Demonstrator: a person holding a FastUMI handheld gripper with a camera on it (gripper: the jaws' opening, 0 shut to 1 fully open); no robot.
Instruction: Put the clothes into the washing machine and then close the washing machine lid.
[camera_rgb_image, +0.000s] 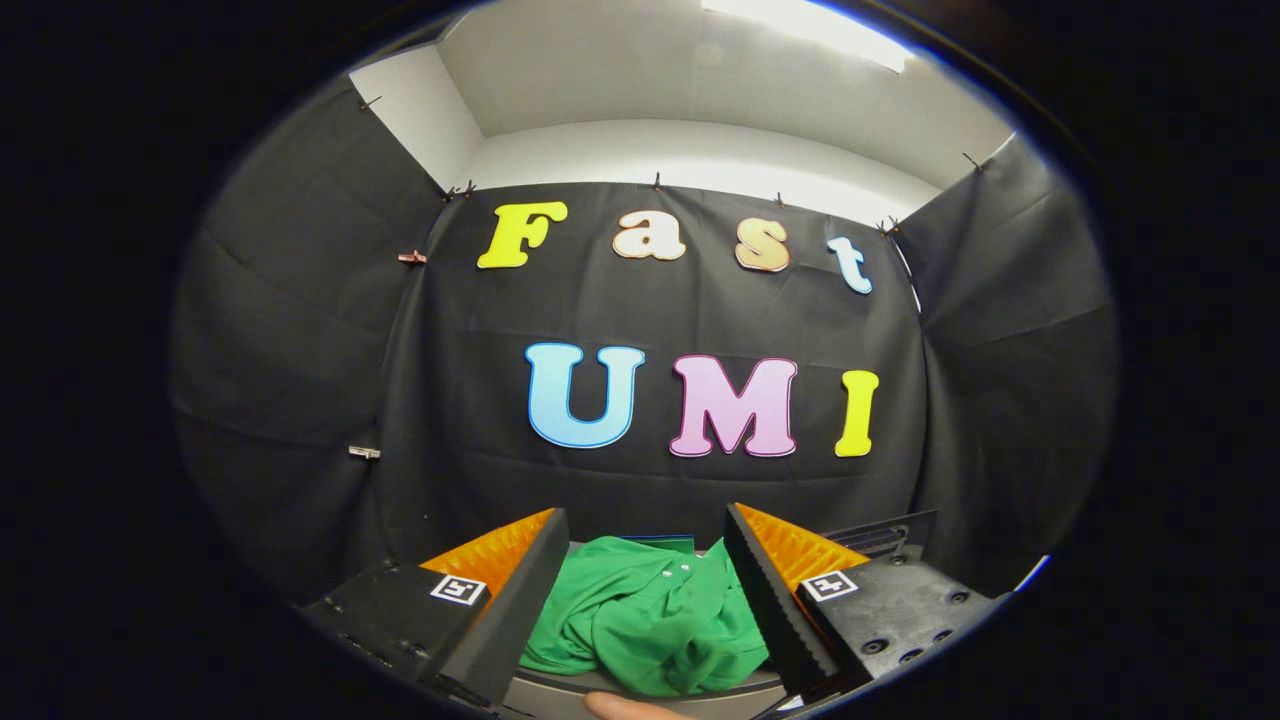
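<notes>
A crumpled green shirt (650, 620) with small buttons lies between my two fingers and a little below them. My gripper (645, 520) is open, its fingers spread wide on either side of the shirt and not pressing on it. The shirt rests on a grey curved surface (560, 695), of which I see just a strip. A thin blue edge (655, 541) peeks out right behind the shirt.
The black cloth wall (450, 400) of the booth stands close ahead and wraps around both sides. A person's fingertip (625, 708) shows just under the shirt's near edge. A dark slatted part (885, 535) sits beyond the right finger.
</notes>
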